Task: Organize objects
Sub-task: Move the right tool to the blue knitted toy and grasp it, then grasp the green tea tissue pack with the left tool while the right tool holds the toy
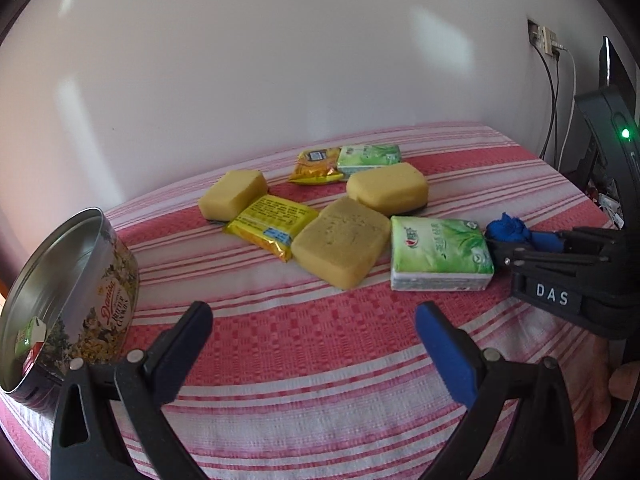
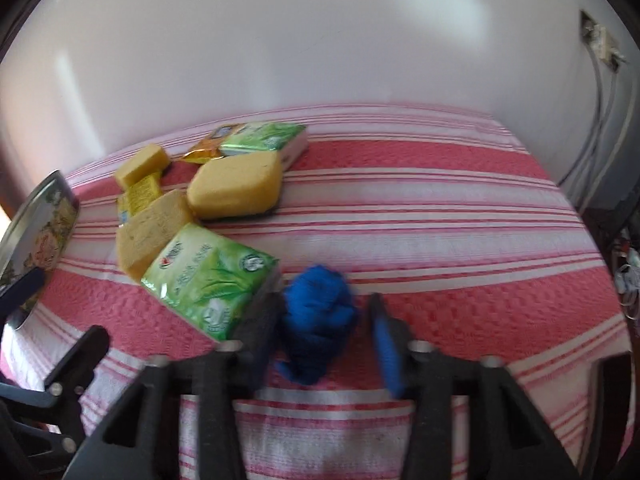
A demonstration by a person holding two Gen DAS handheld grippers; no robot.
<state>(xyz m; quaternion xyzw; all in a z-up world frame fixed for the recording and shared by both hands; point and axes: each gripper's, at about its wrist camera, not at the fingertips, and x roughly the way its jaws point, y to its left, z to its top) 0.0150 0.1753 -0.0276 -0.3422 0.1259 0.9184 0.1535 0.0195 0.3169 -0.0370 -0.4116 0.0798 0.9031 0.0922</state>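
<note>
A blue cloth bundle lies on the striped tablecloth between the fingers of my right gripper, which is open around it; its right finger stands clear of the cloth. The bundle also shows in the left wrist view. A green tissue pack lies just left of it. Three yellow sponges, two yellow snack packets and a second tissue pack lie behind. My left gripper is open and empty above the cloth.
An open cookie tin stands tilted at the left, with something small inside. The red and white striped tablecloth covers the table. A white wall is behind. Cables and a wall socket are at the right.
</note>
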